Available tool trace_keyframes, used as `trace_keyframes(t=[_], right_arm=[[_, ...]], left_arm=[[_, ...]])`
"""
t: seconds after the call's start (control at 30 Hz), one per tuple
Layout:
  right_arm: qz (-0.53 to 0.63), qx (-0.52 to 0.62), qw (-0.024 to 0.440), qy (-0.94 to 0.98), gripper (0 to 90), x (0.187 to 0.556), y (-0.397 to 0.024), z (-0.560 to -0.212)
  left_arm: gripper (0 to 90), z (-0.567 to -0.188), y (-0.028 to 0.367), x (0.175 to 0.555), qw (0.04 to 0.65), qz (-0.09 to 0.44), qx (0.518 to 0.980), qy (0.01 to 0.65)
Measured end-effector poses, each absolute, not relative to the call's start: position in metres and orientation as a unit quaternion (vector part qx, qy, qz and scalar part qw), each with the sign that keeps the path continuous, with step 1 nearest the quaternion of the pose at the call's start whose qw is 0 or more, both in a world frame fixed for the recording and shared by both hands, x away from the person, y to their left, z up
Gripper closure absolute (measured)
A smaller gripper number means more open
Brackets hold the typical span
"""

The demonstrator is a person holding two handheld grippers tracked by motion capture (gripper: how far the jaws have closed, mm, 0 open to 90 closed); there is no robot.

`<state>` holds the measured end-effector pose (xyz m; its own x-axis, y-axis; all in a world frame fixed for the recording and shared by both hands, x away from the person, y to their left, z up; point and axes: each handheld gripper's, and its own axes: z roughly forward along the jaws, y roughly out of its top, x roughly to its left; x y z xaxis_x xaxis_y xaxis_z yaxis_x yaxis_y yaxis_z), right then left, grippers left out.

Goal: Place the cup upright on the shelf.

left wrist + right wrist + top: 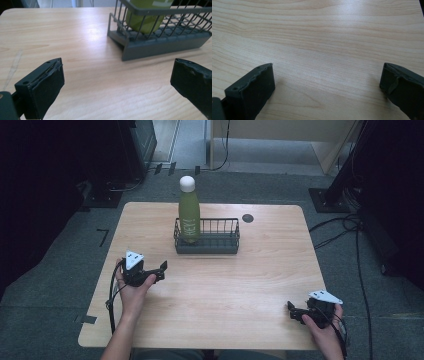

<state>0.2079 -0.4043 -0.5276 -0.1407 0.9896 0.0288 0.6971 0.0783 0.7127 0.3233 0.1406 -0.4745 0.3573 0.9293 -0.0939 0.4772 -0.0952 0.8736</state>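
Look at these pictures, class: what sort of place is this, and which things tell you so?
Probably a lab or studio set up for recording, not a home. A bare wooden table stands on grey carpet, cables trail over the floor, and dark equipment stands ring it.

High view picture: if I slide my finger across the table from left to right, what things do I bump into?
Left tool → green bottle, standing in the left end of the wire basket → small dark round spot on the tabletop → right tool.
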Motion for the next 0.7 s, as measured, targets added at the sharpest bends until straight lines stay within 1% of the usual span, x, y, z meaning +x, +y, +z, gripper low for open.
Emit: trace_keyframes(t=[0.53, 0.7], right_arm=[[0.301, 0.609, 0.243, 0.693, 0.0, 0.208, -0.404, -0.528], [0.3, 0.609, 0.243, 0.693, 0.0, 0.208, -0.404, -0.528]], left_arm=[[0.0, -0.504, 0.185, 0.293, 0.4, 0.251, 0.694, 0.544], [0.0, -0.511, 0.194, 0.283, 0.379, 0.251, 0.703, 0.547]])
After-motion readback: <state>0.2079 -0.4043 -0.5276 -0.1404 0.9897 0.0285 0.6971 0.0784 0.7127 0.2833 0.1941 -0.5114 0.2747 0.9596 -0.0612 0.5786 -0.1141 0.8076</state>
